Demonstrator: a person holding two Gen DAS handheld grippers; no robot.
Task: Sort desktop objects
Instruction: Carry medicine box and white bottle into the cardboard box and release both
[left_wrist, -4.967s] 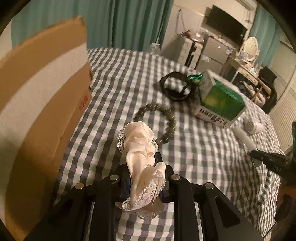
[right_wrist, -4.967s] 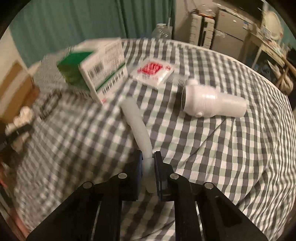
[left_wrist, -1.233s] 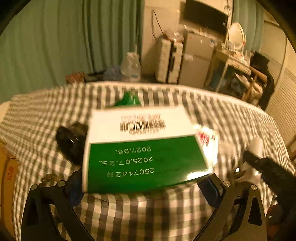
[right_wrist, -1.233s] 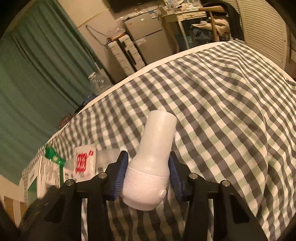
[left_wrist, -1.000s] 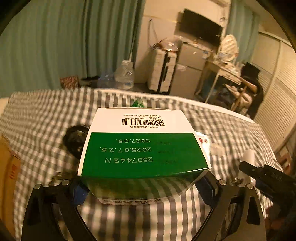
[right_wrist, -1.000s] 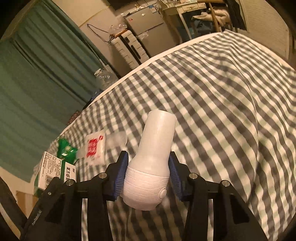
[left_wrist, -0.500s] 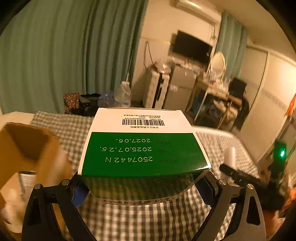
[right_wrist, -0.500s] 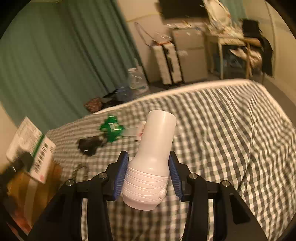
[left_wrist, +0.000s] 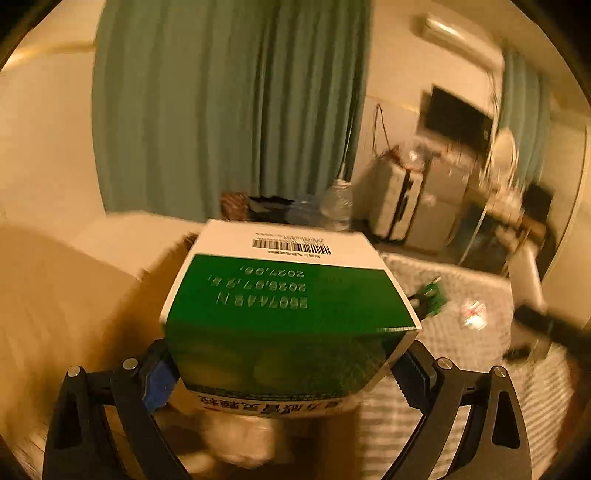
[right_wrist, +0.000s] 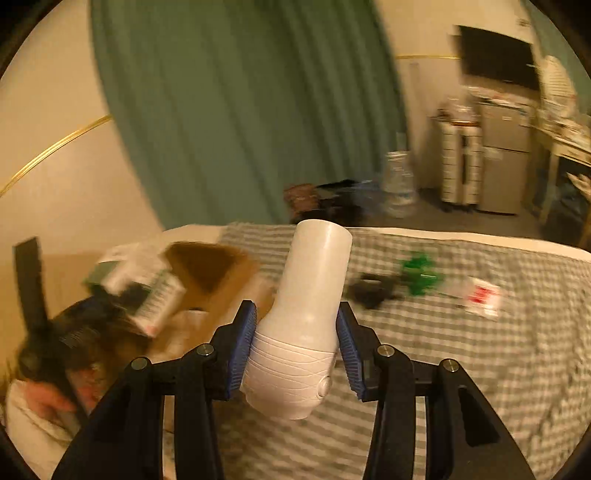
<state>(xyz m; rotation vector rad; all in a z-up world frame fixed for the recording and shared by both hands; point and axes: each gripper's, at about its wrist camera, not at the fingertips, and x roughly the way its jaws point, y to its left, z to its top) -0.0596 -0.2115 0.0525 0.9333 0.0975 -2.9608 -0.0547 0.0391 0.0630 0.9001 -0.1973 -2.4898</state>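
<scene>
**Mia:** What did the writing say on the green and white box (left_wrist: 291, 314)?

**Ben:** It had a black barcode on the white part. On the green part were upside-down numbers that looked like "2027.06" and "2025.07", plus a longer blurry number. The red letters along its bottom edge were too smeared to read.

**Mia:** Who held it?

**Ben:** The left hand-held gripper (left_wrist: 284, 373) was squeezed on the box, one blue pad on each side. The box was up in the air, right in front of that hand-held gripper.

**Mia:** Was there something to put things in?

**Ben:** Yes, a brown cardboard box (right_wrist: 218, 277) sat under and to the left of the left hand-held gripper. Something pale lay inside it, but it was too blurry to tell what.

**Mia:** And the other one?

**Ben:** The right hand-held gripper (right_wrist: 297, 343) was clamped on a white hair dryer (right_wrist: 303, 317). It was smooth and round, with thin lines and a small button near the bottom, and its open end pointed up and away.

**Mia:** What was past it?

**Ben:** On the checked cloth (right_wrist: 480, 369), ahead and to the right, lay a green packet (right_wrist: 419, 273), a black thing (right_wrist: 371, 291) and a white packet with red print (right_wrist: 482, 295).
</scene>
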